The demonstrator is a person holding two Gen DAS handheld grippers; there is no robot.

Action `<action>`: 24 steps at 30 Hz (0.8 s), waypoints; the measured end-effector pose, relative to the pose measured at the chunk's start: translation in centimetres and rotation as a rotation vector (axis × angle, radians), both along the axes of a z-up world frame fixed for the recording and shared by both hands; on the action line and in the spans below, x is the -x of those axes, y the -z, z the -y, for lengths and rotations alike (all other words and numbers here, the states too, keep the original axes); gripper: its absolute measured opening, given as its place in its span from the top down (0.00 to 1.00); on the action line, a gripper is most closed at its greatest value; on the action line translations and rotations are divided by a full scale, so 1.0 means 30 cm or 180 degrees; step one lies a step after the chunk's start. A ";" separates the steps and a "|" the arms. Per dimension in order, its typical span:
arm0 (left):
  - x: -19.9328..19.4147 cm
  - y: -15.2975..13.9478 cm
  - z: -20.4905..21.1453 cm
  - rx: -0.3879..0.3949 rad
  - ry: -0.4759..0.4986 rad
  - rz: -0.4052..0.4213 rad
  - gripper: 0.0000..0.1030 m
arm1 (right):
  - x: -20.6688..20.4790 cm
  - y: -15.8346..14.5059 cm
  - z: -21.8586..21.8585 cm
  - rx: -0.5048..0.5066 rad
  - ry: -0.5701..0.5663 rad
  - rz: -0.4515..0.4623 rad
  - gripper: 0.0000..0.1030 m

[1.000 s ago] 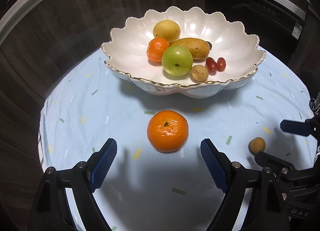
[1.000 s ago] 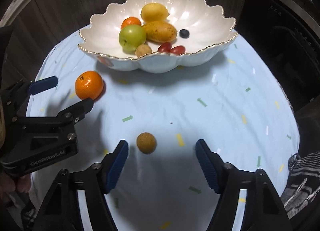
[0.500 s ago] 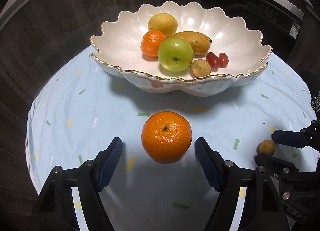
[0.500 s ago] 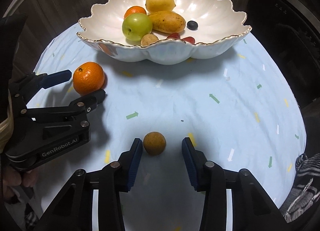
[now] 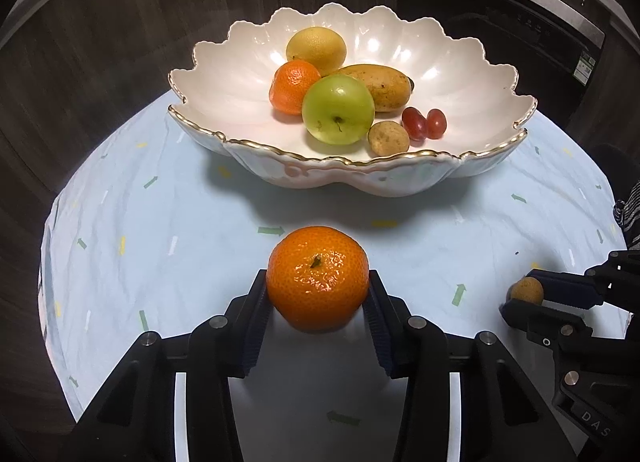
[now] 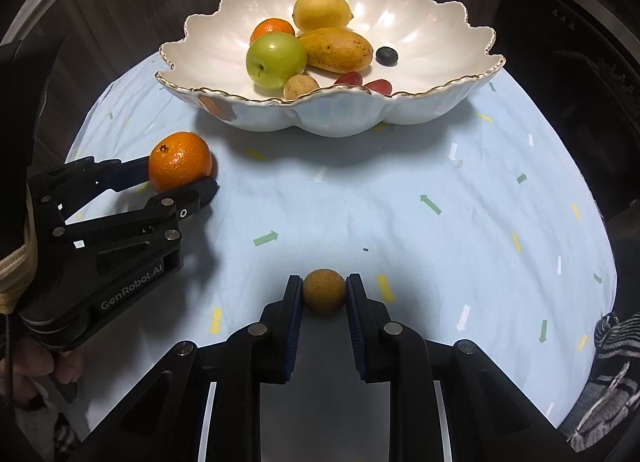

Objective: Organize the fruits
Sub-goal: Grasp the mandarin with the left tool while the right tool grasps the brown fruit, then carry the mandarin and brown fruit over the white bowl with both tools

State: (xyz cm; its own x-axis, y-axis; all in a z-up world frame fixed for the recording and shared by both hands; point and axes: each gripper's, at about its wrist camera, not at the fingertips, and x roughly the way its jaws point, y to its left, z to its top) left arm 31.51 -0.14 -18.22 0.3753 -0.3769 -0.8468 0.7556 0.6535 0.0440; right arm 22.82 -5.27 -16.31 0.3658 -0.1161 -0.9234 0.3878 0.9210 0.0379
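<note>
Left gripper has just squeezed in on the mandarin, right gripper likewise pinches the small brown fruit, both near the bowl.

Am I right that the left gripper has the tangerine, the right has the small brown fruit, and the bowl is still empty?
Not quite: the bowl is not empty. The right wrist view shows a green apple, a lemon and other fruit in it. The rest holds: the left gripper grips the tangerine and the right gripper grips the small brown fruit.
</note>
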 end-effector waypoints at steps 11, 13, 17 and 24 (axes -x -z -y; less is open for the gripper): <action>0.037 -0.011 -0.021 -0.0009 -0.0180 -0.0014 0.58 | 0.019 -0.006 0.007 0.0080 -0.0079 0.0078 0.78; 0.047 -0.014 -0.025 0.0002 -0.0223 -0.0024 0.58 | 0.021 -0.006 0.011 0.0060 -0.0082 0.0079 0.78; 0.064 -0.020 -0.034 0.0031 -0.0321 -0.0042 0.59 | 0.029 -0.014 0.016 0.0034 -0.0102 0.0101 0.78; 0.089 -0.051 -0.061 0.0089 -0.0505 -0.0029 0.59 | 0.047 -0.042 0.019 0.0039 -0.0188 0.0180 0.78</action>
State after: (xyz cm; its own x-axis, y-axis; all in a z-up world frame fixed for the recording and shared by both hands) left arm 28.83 1.70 -16.70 0.4242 -0.3369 -0.8405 0.6430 0.7656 0.0176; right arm 21.42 -5.84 -15.05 0.4240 -0.1039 -0.8997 0.3302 0.9427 0.0467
